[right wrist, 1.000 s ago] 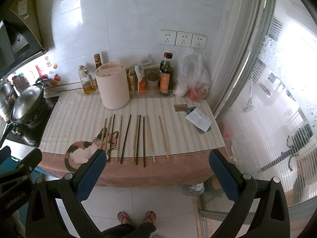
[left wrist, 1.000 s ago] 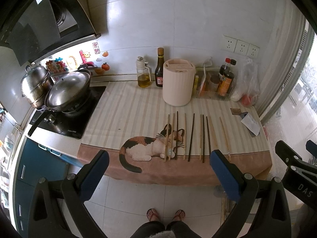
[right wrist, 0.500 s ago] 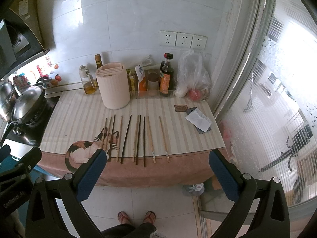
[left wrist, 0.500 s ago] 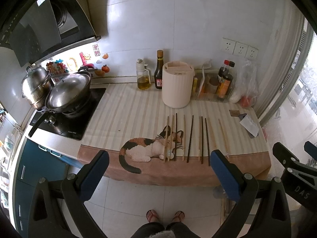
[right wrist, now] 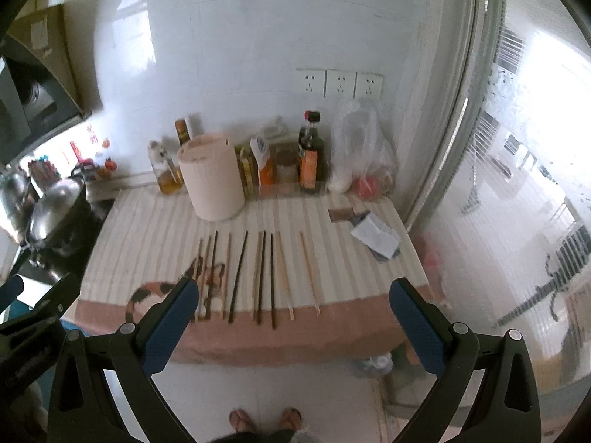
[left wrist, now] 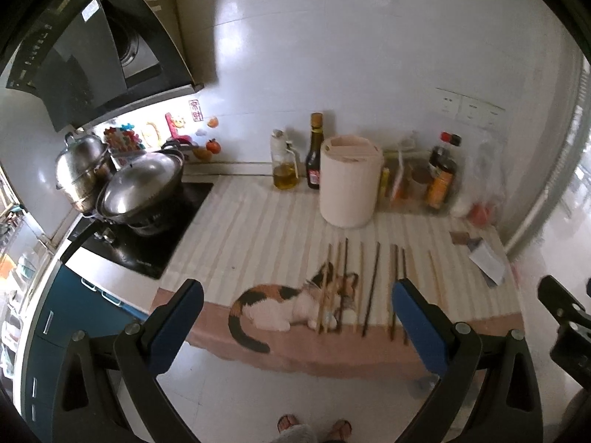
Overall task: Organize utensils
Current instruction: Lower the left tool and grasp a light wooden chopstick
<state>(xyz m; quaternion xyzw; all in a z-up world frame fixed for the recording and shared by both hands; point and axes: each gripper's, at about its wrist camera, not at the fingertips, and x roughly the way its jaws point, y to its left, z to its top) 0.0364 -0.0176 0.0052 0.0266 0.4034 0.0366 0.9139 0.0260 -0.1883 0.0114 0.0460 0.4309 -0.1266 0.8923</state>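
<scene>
Several chopsticks, dark and light wood, lie side by side (left wrist: 373,284) (right wrist: 258,273) on a striped cloth with a cat picture (left wrist: 273,306) near the counter's front edge. A pale pink cylindrical holder (left wrist: 349,181) (right wrist: 211,181) stands behind them. My left gripper (left wrist: 295,328) is open and empty, held in the air in front of the counter. My right gripper (right wrist: 291,325) is open and empty too, in front of the counter's right part.
A stove with a lidded wok (left wrist: 142,184) and a steel pot (left wrist: 81,166) is at the left. Oil and sauce bottles (left wrist: 314,155), a plastic bag (right wrist: 360,155) and papers (right wrist: 376,238) stand along the back and right. A window is at the right.
Both grippers have moved nearer the counter, which looms larger now. The left view has tilted up. Nothing on the counter has moved.
</scene>
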